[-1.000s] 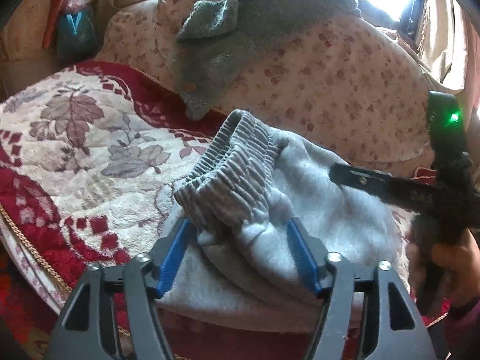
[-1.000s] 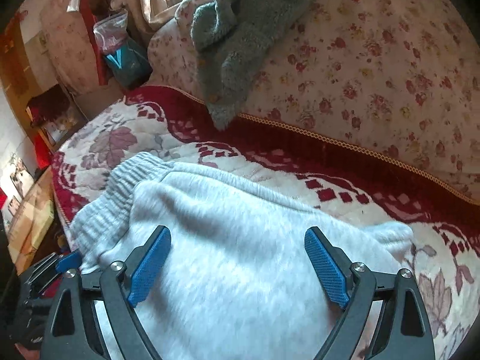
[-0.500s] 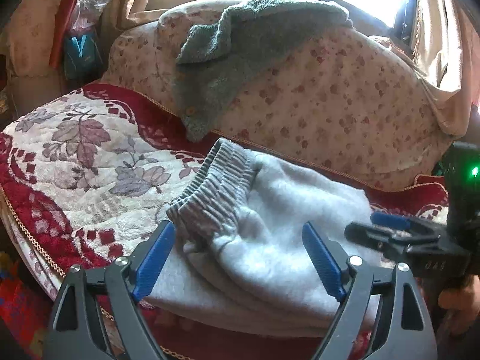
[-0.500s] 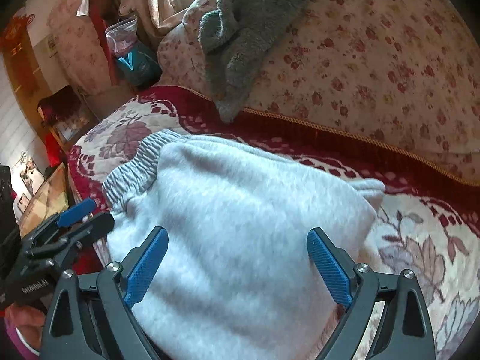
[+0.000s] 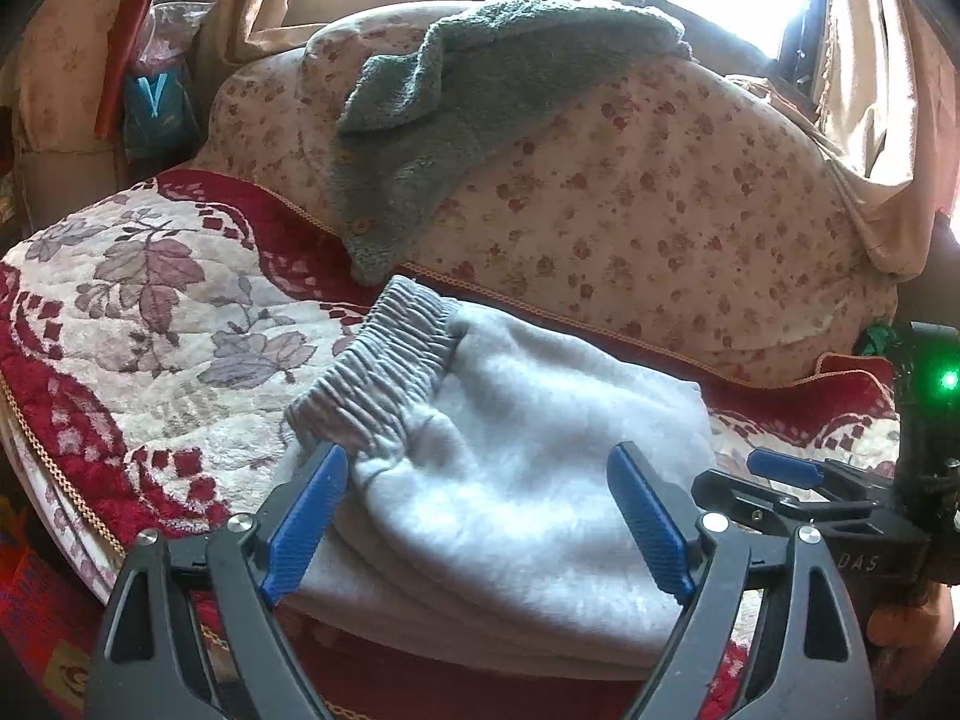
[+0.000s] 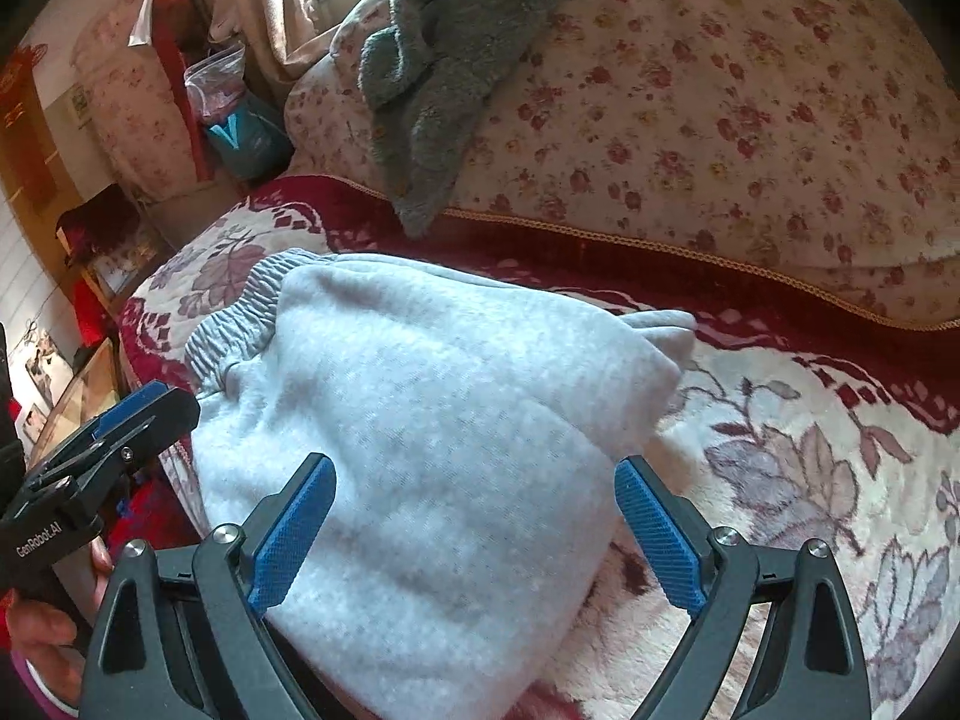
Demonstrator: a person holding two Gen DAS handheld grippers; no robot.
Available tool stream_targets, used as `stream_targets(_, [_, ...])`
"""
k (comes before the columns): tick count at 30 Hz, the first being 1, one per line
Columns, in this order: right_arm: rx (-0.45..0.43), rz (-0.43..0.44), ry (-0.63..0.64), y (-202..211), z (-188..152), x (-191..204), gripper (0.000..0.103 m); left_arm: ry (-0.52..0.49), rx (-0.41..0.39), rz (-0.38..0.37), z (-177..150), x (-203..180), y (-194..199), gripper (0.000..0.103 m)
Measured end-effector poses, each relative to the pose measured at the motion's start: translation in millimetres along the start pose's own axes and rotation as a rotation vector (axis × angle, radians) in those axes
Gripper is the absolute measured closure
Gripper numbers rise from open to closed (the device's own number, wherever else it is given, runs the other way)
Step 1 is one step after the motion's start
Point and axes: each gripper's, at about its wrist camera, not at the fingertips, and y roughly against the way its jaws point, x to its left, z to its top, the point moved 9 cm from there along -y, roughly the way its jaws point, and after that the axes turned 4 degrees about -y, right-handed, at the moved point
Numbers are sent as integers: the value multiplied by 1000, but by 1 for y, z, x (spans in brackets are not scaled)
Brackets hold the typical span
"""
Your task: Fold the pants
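Observation:
The light grey pants [image 5: 510,468] lie folded in a thick stack on the red floral blanket [image 5: 150,312], with the ribbed elastic waistband [image 5: 378,372] at the left end. My left gripper [image 5: 480,516] is open and empty, just in front of the stack. My right gripper [image 6: 474,516] is open and empty, above the near edge of the pants [image 6: 420,420]. The right gripper also shows at the right of the left wrist view [image 5: 798,492], and the left gripper shows at the left of the right wrist view [image 6: 120,426].
A dark grey fleece garment [image 5: 468,102] hangs over the floral sofa back [image 5: 660,198]. Bags and clutter [image 5: 156,96] stand at the far left. The blanket's front edge [image 5: 54,474] drops off at the left. A window with curtains is behind.
My left gripper has let go of the waistband, opened and drawn back. My right gripper has also pulled back from the stack. The pants now rest flat.

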Motion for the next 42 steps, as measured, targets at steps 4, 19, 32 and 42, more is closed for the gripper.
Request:
stream_targets(4, [-5,-4,-9,5,-2,-5,6,-14,-5,4,0,-8,0,15])
stream_targets(19, [22,13,-47,5,-14,-15,0,10,13,-18,6,8,-8,8])
stream_targets(32, [98,179,-347,-8,-38,-55,0,99,126,-184,27,51,-61,5])
stream_targets(42, [166,376,-511,-45,-52,-50,0,193,209,-269,-12,82,-96,1])
